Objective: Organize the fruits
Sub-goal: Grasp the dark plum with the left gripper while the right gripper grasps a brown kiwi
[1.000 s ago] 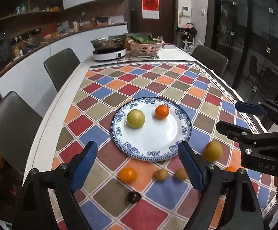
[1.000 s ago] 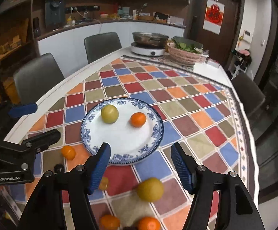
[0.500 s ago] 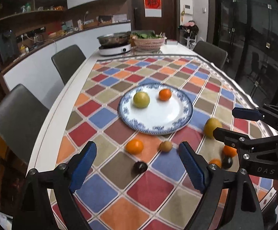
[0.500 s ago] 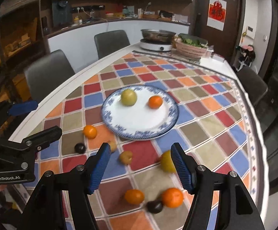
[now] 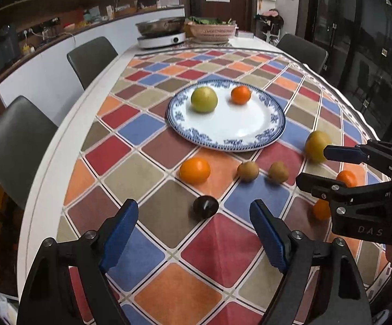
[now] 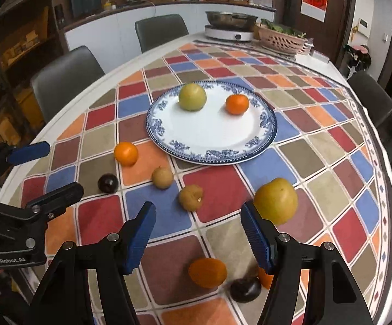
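Observation:
A blue-rimmed white plate (image 5: 250, 138) (image 6: 217, 146) holds a green-yellow apple (image 5: 204, 99) (image 6: 192, 97) and an orange (image 5: 240, 94) (image 6: 237, 104). On the cloth in front of it lie an orange (image 5: 194, 170) (image 6: 125, 153), two brown kiwis (image 5: 247, 171) (image 6: 162, 178), a dark plum (image 5: 205, 207) (image 6: 108, 182) and a yellow pear (image 5: 316, 146) (image 6: 275, 203). More oranges (image 6: 208, 272) and a second plum (image 6: 244, 288) lie near the right gripper. My left gripper (image 5: 194, 235) is open above the dark plum. My right gripper (image 6: 197, 235) is open, empty, beside the pear.
A checked cloth covers the long white table (image 5: 41, 189). At the far end stand a hot plate with a steel pan (image 5: 161, 39) and a pink basket of greens (image 5: 212, 31). Grey chairs (image 5: 12, 146) line the left side; another chair (image 6: 371, 100) is at the right.
Both grippers have pulled back and lower toward the near end of the table, so the plate looks farther and more loose fruit shows. Both stay open.

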Demonstrator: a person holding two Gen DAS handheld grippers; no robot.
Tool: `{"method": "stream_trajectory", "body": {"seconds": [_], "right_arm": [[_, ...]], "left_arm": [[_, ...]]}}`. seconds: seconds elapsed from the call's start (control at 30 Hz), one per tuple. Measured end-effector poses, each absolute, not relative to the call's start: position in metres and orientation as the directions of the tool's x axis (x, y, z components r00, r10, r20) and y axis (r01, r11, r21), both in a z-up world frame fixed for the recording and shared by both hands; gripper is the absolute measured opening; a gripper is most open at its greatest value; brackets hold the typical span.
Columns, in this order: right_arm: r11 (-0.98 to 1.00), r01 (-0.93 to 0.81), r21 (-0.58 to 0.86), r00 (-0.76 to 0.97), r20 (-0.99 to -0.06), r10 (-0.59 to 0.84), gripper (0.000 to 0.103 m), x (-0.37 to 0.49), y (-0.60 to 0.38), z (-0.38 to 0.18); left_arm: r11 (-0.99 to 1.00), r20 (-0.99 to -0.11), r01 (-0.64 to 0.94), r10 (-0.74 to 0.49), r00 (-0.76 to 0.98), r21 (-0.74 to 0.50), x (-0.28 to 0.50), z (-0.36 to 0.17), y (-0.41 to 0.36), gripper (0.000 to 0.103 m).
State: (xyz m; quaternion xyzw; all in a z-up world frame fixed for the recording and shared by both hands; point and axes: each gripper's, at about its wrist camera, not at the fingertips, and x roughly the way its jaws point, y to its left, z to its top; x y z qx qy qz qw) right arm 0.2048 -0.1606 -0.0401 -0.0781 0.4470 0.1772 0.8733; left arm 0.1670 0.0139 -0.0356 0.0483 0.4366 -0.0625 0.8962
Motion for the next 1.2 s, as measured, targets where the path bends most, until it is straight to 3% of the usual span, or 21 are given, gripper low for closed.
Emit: {"method": "stream_trajectory", "body": {"seconds": [0.4,0.5,0.63,0.87,1.1,1.2], "right_arm": [[0.923,-0.383,0.042,0.47,-0.851,0.234,0.065,0.226,-0.15,-0.069],[0.925,-0.378,0.047,0.456,-0.86,0.23,0.058,0.232,-0.149,-0.074],[0.924,-0.379,0.055,0.442,-0.866,0.233,0.056,0.237,-0.148,-0.078],[0.918,-0.391,0.057,0.42,-0.877,0.234,0.044,0.244,-0.143,-0.084],[0.918,-0.393,0.053,0.421,-0.877,0.231,0.037,0.248,-0.142,-0.087],[0.919,-0.388,0.076,0.419,-0.873,0.249,0.031,0.25,-0.143,-0.086]], "left_arm": [[0.987,-0.842,0.162,-0.101,0.53,-0.017,0.188,-0.073,0.018,0.062],[0.985,-0.849,0.168,-0.113,0.517,-0.029,0.193,-0.077,0.016,0.058],[0.983,-0.854,0.179,-0.116,0.507,-0.027,0.198,-0.082,0.013,0.051],[0.984,-0.861,0.176,-0.119,0.494,-0.035,0.205,-0.088,0.012,0.041],[0.981,-0.86,0.189,-0.137,0.492,-0.049,0.205,-0.089,0.008,0.028],[0.982,-0.86,0.183,-0.141,0.49,-0.057,0.205,-0.088,0.007,0.028]]}}
